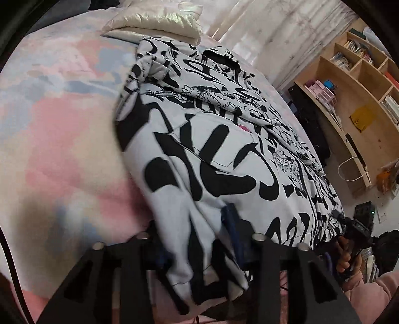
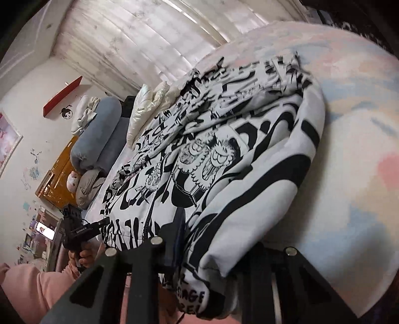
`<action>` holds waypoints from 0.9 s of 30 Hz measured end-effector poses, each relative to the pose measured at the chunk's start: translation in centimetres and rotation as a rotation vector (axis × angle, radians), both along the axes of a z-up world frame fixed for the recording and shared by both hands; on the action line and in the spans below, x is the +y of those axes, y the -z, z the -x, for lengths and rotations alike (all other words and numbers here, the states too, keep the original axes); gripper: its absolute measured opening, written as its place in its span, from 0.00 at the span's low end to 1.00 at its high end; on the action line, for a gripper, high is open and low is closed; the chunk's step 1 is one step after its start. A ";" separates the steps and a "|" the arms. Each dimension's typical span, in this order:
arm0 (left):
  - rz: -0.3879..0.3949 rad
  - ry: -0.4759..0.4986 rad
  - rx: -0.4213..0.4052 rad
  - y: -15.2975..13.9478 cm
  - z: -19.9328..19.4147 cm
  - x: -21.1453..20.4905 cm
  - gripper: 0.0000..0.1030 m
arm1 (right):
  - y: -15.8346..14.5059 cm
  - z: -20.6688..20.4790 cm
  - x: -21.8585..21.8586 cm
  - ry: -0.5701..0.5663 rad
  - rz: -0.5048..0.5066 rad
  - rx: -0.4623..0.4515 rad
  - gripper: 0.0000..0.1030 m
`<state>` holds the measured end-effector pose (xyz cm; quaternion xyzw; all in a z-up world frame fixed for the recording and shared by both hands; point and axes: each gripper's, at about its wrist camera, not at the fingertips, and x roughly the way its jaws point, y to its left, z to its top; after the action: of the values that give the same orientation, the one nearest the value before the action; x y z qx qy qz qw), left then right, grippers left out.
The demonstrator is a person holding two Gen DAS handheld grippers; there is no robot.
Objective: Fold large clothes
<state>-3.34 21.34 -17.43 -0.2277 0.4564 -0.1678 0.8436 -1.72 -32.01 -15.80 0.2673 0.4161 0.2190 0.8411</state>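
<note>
A large white garment with bold black prints (image 1: 224, 154) lies on a bed with a pink, blue and cream cover (image 1: 57, 129). My left gripper (image 1: 199, 239) is shut on the garment's near hem, fabric bunched between its fingers. My right gripper (image 2: 209, 246) is shut on another part of the same near hem (image 2: 214, 264). The garment fills the middle of the right wrist view (image 2: 224, 154), its sleeves folded over the body. The right gripper shows in the left wrist view (image 1: 359, 231); the left gripper shows in the right wrist view (image 2: 79, 231).
A cream puffy jacket (image 1: 154, 22) lies at the far end of the bed. A wooden bookshelf (image 1: 354, 99) stands to the right of the bed. Grey bolsters (image 2: 97, 129) and a plush toy lie beside the bed. Curtains (image 2: 139, 42) hang behind.
</note>
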 end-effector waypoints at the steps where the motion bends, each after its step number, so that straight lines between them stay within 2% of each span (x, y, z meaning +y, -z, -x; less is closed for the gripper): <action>1: 0.015 0.013 -0.006 0.0 -0.1 -0.4 0.61 | 0.5 -0.3 0.2 0.000 0.002 0.019 0.27; 2: 0.019 0.023 -0.012 -0.2 -0.1 -1.0 0.74 | 0.8 -0.4 0.2 0.001 0.013 0.029 0.27; 3: -0.005 0.031 -0.013 -0.4 -0.4 -2.1 0.83 | 1.2 -0.6 0.4 -0.001 0.031 0.040 0.27; 4: -0.039 0.031 -0.010 -0.6 -0.5 -2.9 0.85 | 1.4 -0.6 0.5 -0.001 0.038 0.045 0.27; 6: -0.157 0.024 -0.013 -1.1 -0.8 -4.8 0.85 | 1.4 -0.6 0.7 0.007 0.031 0.043 0.26; 7: -0.211 0.025 -0.026 -1.5 -0.9 -5.6 0.81 | 1.2 -0.6 0.7 0.012 0.026 0.036 0.25; 9: -0.267 0.007 -0.048 -2.4 -1.0 -5.9 0.43 | 0.8 -0.3 0.7 0.021 0.024 0.025 0.23; 10: -0.255 -0.002 -0.040 -2.8 -1.2 -5.5 0.37 | 0.5 -0.2 0.7 0.026 0.024 0.017 0.22; 11: -0.212 -0.014 -0.022 -3.1 -1.5 -4.9 0.30 | 0.1 -0.1 0.6 0.033 0.024 0.007 0.20; 12: -0.146 -0.038 -0.002 -3.5 -1.9 -4.0 0.27 | -0.2 0.0 0.5 0.037 0.023 -0.001 0.19; 14: -0.081 -0.069 0.019 -4.2 -2.4 -3.0 0.24 | -1.1 0.0 0.4 0.043 0.012 -0.026 0.18; 18: -0.040 -0.127 -0.023 -7.3 -3.3 -2.9 0.19 | -3.2 -0.2 0.4 0.049 -0.019 -0.083 0.17; 23: 0.022 -0.182 -0.094 -11.6 -3.5 -2.4 0.14 | -7.3 -0.5 -0.1 0.071 -0.070 -0.195 0.14; 27: 0.050 -0.216 -0.136 -13.4 -2.7 -1.9 0.12 | -9.7 -0.1 -0.2 0.071 -0.087 -0.259 0.13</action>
<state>-0.63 19.43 -4.00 -0.2844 0.3665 -0.1022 0.8799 -1.61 -32.21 -6.09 0.2874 0.2842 0.2397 0.8827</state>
